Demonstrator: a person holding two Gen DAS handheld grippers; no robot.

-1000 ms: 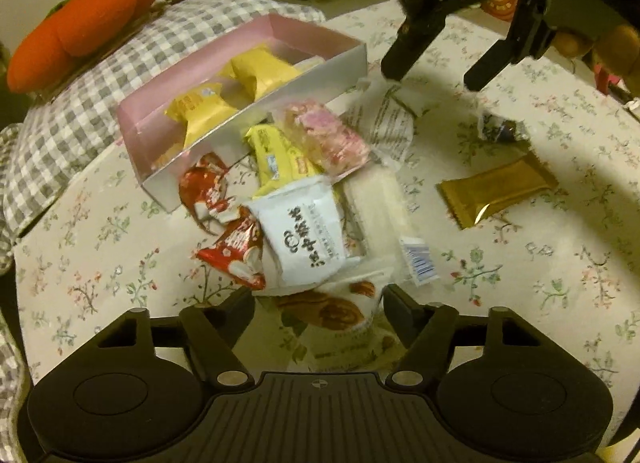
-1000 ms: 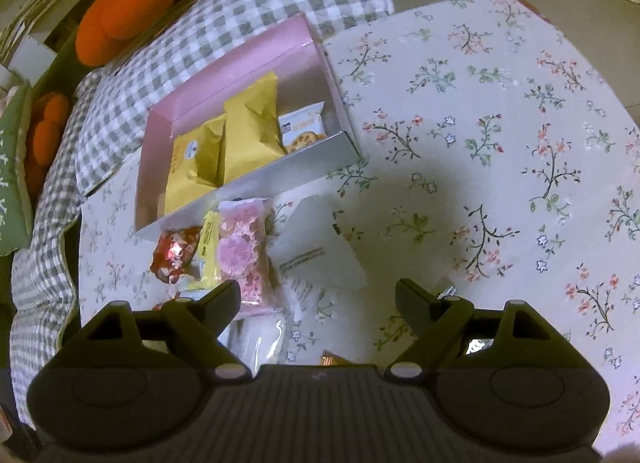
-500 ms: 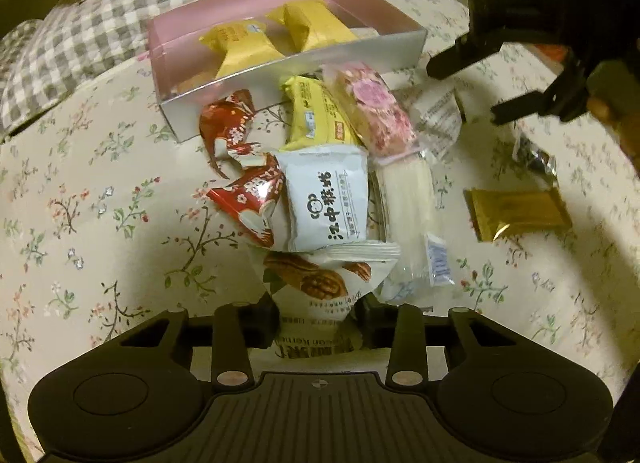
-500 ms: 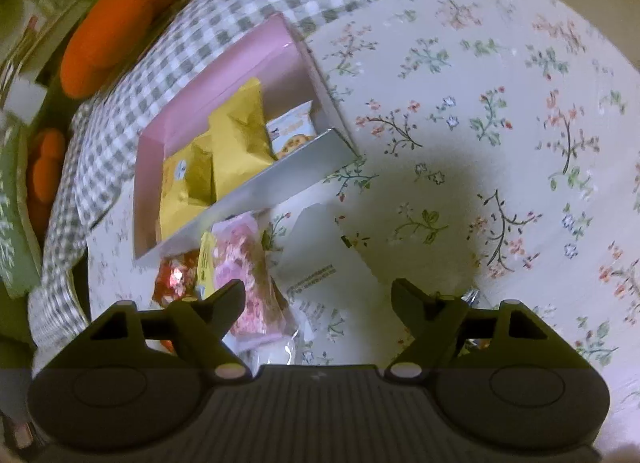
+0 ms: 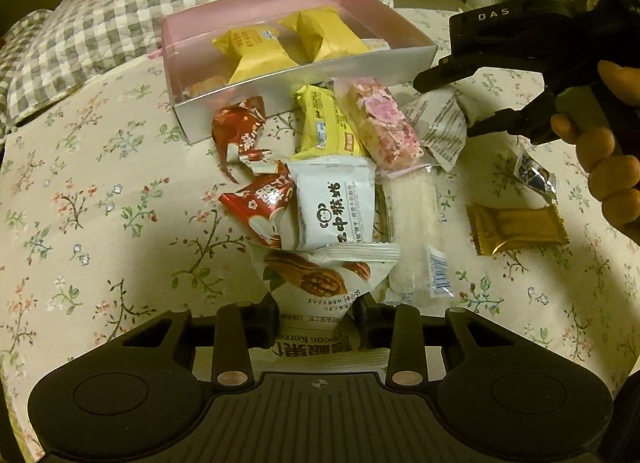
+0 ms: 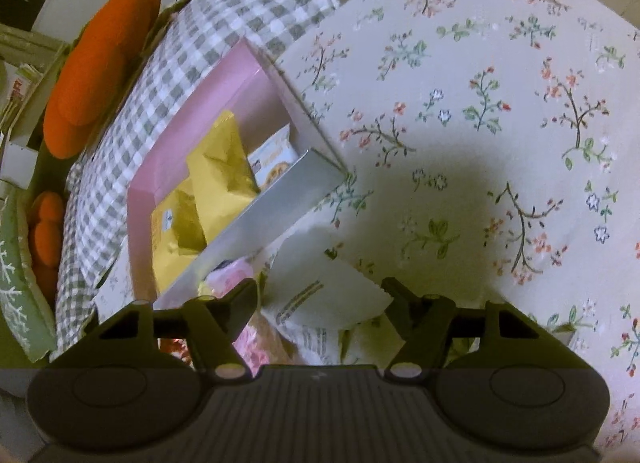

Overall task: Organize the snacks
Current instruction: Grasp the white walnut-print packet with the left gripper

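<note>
while most of the snacks are still lying loose on the flowered tablecloth [image 5: 100, 191], only a small part of the sorting is being shown as done: two yellow packets [image 5: 256, 57] and a small cookie packet [image 6: 276, 157] are already sitting in the pink box [image 5: 192, 27]. the walnut packet [image 5: 316, 283] is being pinched at its near end by the left gripper [image 5: 316, 321], whose jaws have just been closing and are now pressed against it. the right gripper [image 5: 460, 103] is being held over the white printed packet [image 6: 320, 295] just beside the box's silver front wall; its jaws have just been narrowing, yet they are being kept spread, with the packet between them and not visibly clamped. left outside the box are the red wrappers [image 5: 256, 183], the yellow bar [image 5: 326, 125], the pink bar [image 5: 378, 119], the white packet [image 5: 334, 205], the clear-wrapped bar [image 5: 412, 223], the gold packet [image 5: 516, 229] and a small foil piece [image 5: 534, 175]. by this judgement, the bulk of the work is still waiting.
</note>
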